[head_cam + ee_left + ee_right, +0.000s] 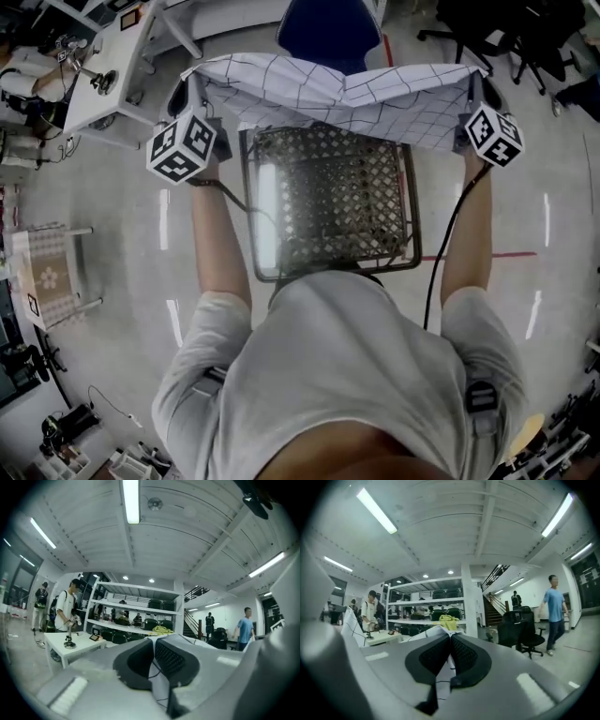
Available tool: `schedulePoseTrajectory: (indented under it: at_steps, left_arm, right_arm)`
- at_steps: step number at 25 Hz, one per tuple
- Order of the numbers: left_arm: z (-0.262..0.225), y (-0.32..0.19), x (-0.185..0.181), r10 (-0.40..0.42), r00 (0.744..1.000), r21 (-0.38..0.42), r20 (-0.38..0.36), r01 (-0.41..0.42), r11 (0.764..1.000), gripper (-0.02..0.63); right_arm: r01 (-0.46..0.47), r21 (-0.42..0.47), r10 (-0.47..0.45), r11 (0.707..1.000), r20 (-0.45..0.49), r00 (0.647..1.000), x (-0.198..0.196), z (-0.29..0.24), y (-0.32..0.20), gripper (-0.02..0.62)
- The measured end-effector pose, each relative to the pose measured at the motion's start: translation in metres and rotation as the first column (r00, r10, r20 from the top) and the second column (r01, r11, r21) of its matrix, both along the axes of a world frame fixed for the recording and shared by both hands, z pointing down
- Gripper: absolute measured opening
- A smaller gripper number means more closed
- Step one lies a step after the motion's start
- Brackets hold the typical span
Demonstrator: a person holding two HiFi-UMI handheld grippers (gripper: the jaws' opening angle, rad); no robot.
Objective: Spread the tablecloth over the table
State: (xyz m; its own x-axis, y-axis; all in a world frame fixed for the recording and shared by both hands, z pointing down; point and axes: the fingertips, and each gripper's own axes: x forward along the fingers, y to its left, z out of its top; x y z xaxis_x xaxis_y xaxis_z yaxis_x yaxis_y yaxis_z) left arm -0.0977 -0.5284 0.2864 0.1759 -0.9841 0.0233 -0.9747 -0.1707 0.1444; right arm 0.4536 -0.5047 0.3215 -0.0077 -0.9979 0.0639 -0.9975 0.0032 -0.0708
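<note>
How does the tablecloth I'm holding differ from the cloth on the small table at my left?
The tablecloth is white with dark grid lines; the cloth on the small table is pale checks with a flower motif. The tablecloth hangs between the left hand-held gripper and the right hand-held gripper, above the lattice table; the other cloth lies on its top. Both are checked.

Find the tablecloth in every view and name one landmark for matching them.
Head view: tablecloth stretched across the top centre, over the table's far edge.
Left gripper view: a strip pinched between the jaws, lower centre.
Right gripper view: a strip pinched between the jaws, lower centre.
Landmark: the white shelf behind the jaws in both gripper views; not in the head view.
</note>
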Motion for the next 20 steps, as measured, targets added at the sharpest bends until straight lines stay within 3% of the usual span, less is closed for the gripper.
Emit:
schedulePoseTrajectory:
  at_steps: [3,6,8,10,13,20]
  left_arm:
    - [-0.024,0.035,-0.087,-0.134,0.991,0.060,-0.003,0.134,0.989,0.028]
    - [-0.047,0.073,-0.179,-0.264,0.964,0.116,0.019,0.260,0.959,0.028]
    - [-0.026,0.100,-0.216,-0.284,0.957,0.040,0.059,0.282,0.958,0.028]
    - [-0.005,0.109,-0.230,-0.277,0.956,-0.018,0.098,0.280,0.960,0.028]
    - [0.013,0.102,-0.206,-0.256,0.959,-0.006,0.119,0.259,0.966,0.028]
    - [0.056,0.086,-0.076,-0.073,0.990,-0.031,0.117,0.078,0.996,0.028]
  right_arm:
    - [0.146,0.043,-0.147,0.988,0.031,0.989,-0.092,-0.002,-0.007,0.008]
    - [0.236,0.088,-0.241,0.968,0.045,0.970,-0.175,-0.003,-0.010,0.008]
    - [0.243,0.026,-0.244,0.970,0.059,0.968,-0.198,0.027,0.010,0.008]
    - [0.243,-0.022,-0.241,0.970,0.062,0.969,-0.207,0.046,0.012,0.008]
    - [0.222,-0.024,-0.222,0.975,0.016,0.975,-0.205,0.036,-0.003,0.008]
    - [0.153,-0.047,-0.154,0.987,-0.031,0.988,-0.162,0.043,0.024,0.008]
